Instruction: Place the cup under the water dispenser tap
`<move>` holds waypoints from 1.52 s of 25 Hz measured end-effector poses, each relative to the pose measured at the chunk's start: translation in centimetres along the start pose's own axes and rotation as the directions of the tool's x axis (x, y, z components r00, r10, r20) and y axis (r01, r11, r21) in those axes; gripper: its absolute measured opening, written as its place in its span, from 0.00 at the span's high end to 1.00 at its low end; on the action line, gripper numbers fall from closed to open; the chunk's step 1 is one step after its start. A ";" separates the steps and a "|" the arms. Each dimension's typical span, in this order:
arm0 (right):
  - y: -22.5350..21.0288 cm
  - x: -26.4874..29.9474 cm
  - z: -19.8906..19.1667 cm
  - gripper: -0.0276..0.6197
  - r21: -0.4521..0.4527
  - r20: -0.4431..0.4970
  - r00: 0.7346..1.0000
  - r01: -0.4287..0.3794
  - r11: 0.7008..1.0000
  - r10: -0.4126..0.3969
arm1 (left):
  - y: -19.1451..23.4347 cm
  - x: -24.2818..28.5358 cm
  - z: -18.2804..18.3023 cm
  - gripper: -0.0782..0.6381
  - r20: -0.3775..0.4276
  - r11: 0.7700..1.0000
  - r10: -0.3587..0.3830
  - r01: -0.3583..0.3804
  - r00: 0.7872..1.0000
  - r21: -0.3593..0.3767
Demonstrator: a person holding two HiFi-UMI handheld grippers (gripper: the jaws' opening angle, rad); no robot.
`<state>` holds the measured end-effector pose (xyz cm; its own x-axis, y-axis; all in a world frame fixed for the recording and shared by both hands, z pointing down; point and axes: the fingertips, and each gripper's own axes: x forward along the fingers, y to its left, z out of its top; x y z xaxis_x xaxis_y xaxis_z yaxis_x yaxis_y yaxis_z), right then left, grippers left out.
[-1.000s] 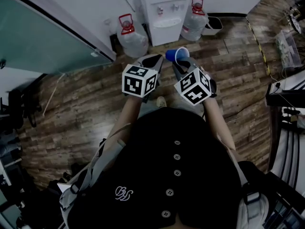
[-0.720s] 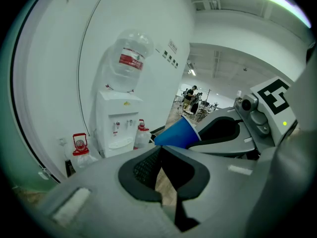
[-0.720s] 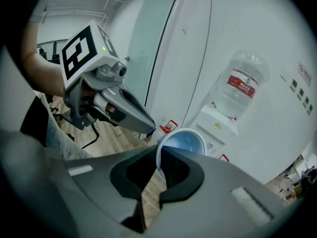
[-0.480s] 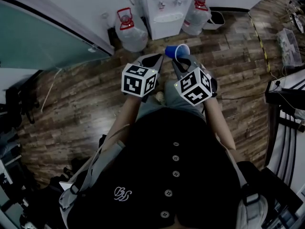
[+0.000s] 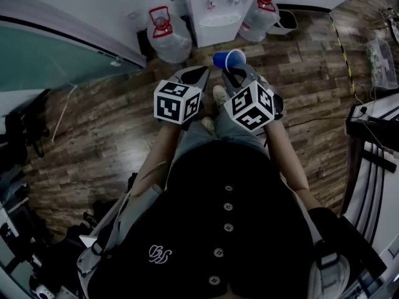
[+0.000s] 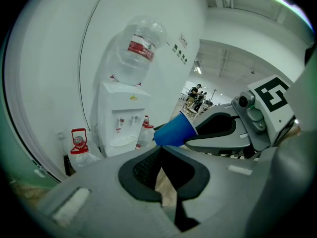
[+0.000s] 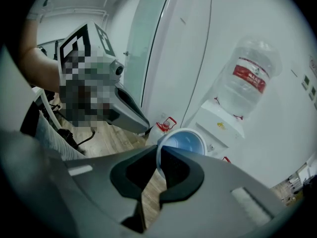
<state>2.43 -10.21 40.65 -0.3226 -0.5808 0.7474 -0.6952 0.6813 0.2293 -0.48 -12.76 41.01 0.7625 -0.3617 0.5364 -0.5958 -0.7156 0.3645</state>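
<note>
1. Straight ahead, on the far side, stands the water dispenser, hard against the white wall. I'm facing it with both tools up in front of me.
2. My right gripper has its jaws drawn in narrow, pinching the wall of the blue cup at the rim, which runs down between the pads.
3. That leaves the cup in the air, well short of the dispenser and not under anything yet.
4. Its long axis is tipped nearly sideways. The base points left and far, and the mouth opens back at my right gripper, so I look straight into it from that gripper's view.
5. My left gripper sits just beside it on the left, jaws closed together with nothing between them. Its tips are near the cup's base; I can't tell whether they touch.
6. Here's what the move turns on: the taps lie farther off and a touch left of the cup, with the drip tray below them. My right hand is nearer and already has the load, so I judge it carries the cup in.
7. For room, there's open wooden floor between me and the machine. A left floor bottle and a right floor bottle flank the dispenser, so my lane is the gap between them. I reckon the cup wants righting, mouth up, before it goes under the taps.
</note>
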 end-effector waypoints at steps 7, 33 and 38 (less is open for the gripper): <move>-3.9 2.6 -0.9 0.92 -0.048 -0.044 0.999 -0.007 0.999 0.005 | 1.9 3.7 2.4 0.88 0.004 1.000 0.002 -0.002 1.000 -0.022; -11.0 14.6 -3.1 0.92 -0.164 -0.166 0.983 -0.105 0.981 0.078 | 10.5 13.2 2.7 0.88 -0.029 0.984 0.016 -0.021 0.999 -0.176; -11.4 16.9 -4.4 0.92 -0.192 -0.191 0.978 -0.119 0.974 0.081 | 11.6 14.8 1.5 0.88 -0.049 0.981 0.019 -0.029 0.999 -0.190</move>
<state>7.73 -25.80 53.45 -0.2494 -0.4274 0.8690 -0.5156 0.8182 0.2544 4.26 -27.27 52.02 0.7374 -0.3457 0.5803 -0.6544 -0.5783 0.4872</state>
